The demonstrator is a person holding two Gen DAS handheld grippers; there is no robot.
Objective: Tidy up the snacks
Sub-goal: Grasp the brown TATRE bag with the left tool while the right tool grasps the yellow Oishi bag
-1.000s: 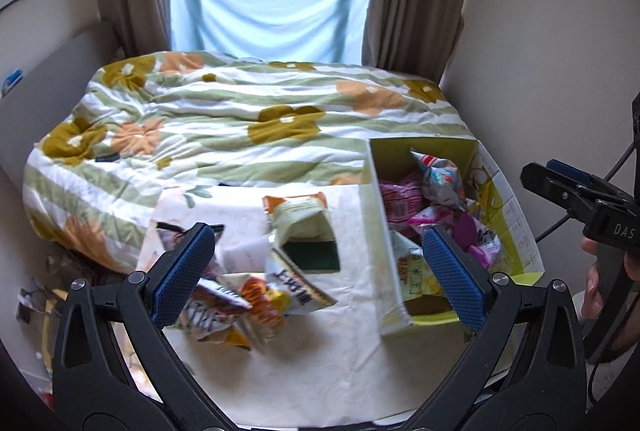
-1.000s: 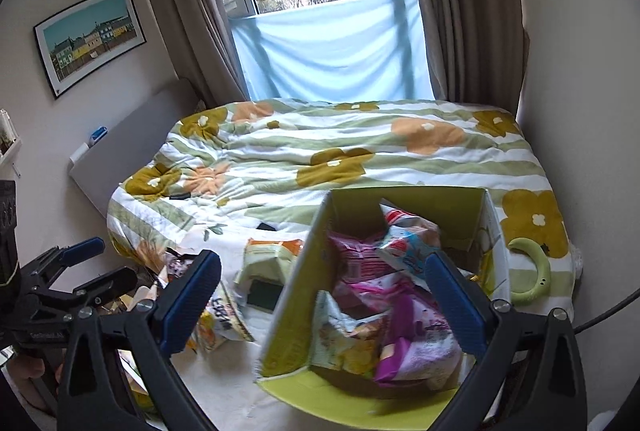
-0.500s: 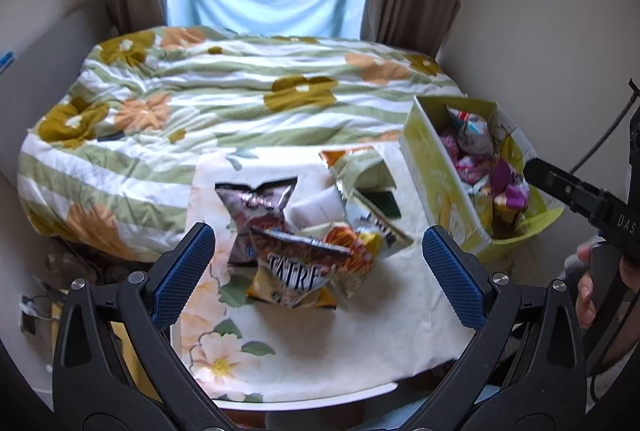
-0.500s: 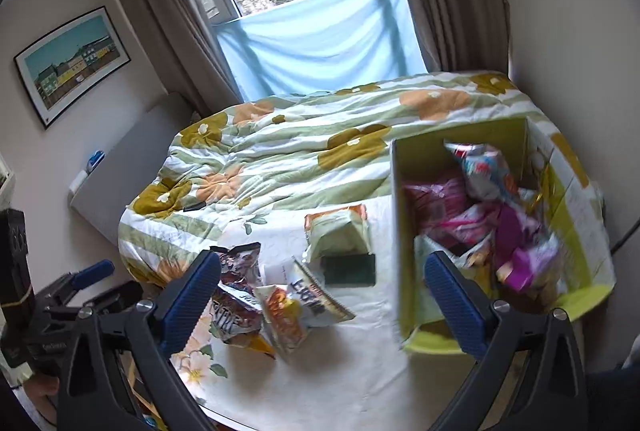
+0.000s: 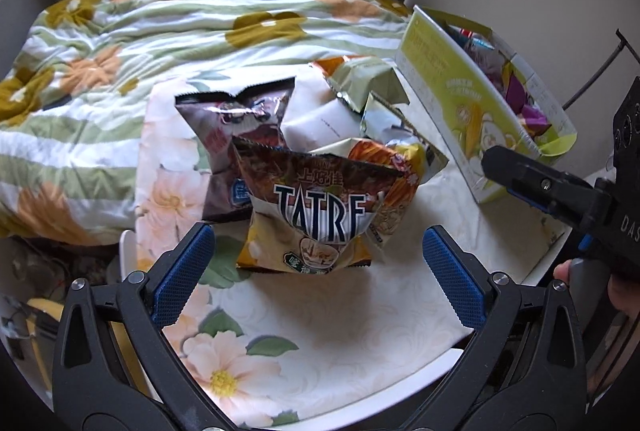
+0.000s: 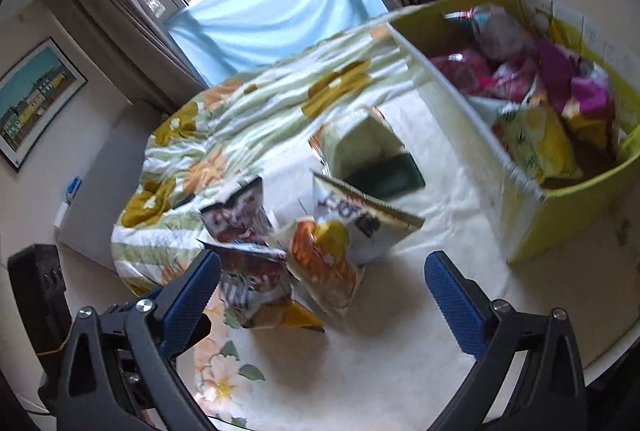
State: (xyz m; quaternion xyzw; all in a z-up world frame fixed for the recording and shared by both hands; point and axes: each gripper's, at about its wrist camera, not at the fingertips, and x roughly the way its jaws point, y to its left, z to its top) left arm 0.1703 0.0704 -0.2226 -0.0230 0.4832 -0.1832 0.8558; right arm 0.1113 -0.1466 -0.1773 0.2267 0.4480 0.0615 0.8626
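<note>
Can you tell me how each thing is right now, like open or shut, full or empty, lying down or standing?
left gripper: open, holding nothing
right gripper: open, holding nothing
TATRE snack bag: sealed, lying on top of the pile
dark snack bag: sealed, lying flat, partly under the TATRE bag
yellow-green box: open on top, holding many snack packets
curtains: pulled aside

Snack bags (image 5: 316,167) heaped mid-tabletop (image 5: 360,315), the TATRE bag (image 5: 316,219) frontmost, leaning on those behind. Box (image 5: 476,103) at right edge, more packets (image 6: 536,99) inside. Bed (image 5: 132,43) behind and left of tabletop.
</note>
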